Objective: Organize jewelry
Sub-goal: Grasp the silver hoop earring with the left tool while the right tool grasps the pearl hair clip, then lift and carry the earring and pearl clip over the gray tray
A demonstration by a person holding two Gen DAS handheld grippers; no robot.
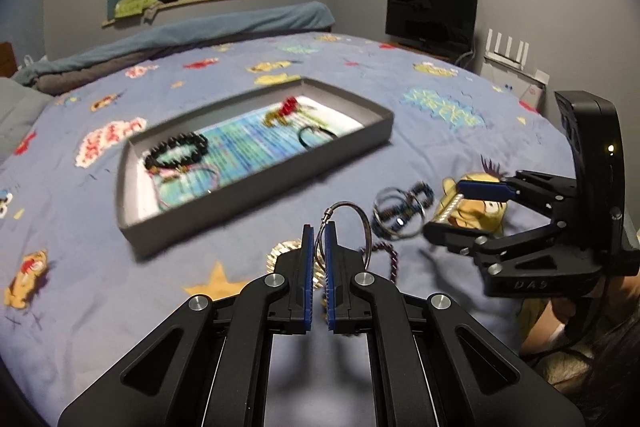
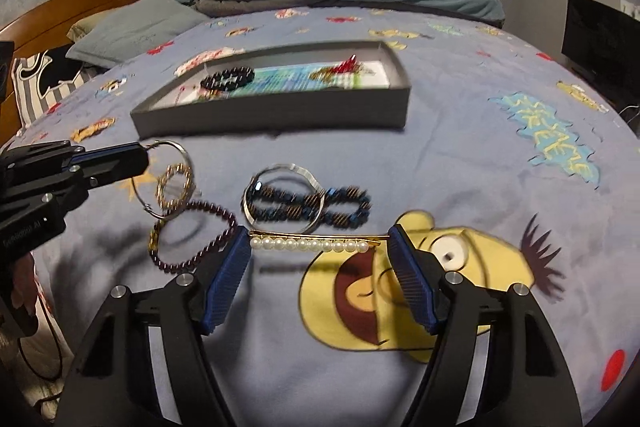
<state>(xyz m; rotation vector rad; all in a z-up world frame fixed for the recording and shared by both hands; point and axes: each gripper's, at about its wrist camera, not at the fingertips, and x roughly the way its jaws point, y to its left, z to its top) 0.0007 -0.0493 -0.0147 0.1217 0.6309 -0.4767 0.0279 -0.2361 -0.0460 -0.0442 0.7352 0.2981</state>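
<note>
Left wrist view: left hand-held gripper (image 1: 319, 231) is clamped on a thin wire hoop (image 1: 352, 223), pinched at one edge only, most of the ring sticking out past the tips. The hoop is lifted clear of the bed (image 1: 120, 287). Risk: so thin a wire between flat pads can swivel or slip out on the way to the tray (image 1: 256, 195), especially if the hand swings fast. The hoop hangs just over a gold bracelet (image 1: 284, 251) and near a dark purple bead bracelet (image 1: 384, 255), so a dip could hook one and drag it along.

Right wrist view: right hand-held gripper (image 2: 320, 247) has its jaws apart, standing at either end of a pearl hair clip (image 2: 308, 243) that lies on the bed. I judge the pads are not pressing on it yet, though the tips sit right at both ends. Squeezing it lengthwise is bad: the clip could bow, pop up or skate off sideways. The soft bedcover gives way too, so the tips may dig in and pinch cloth. A silver bangle (image 2: 284, 197) and a blue bead bracelet (image 2: 320, 205) lie just behind the clip; a forward push would shove them.

The tray sits further up the bed, already holding a black bead bracelet (image 2: 228, 78) and a red piece (image 2: 347, 65). Dropping from height could bounce things out.
</note>
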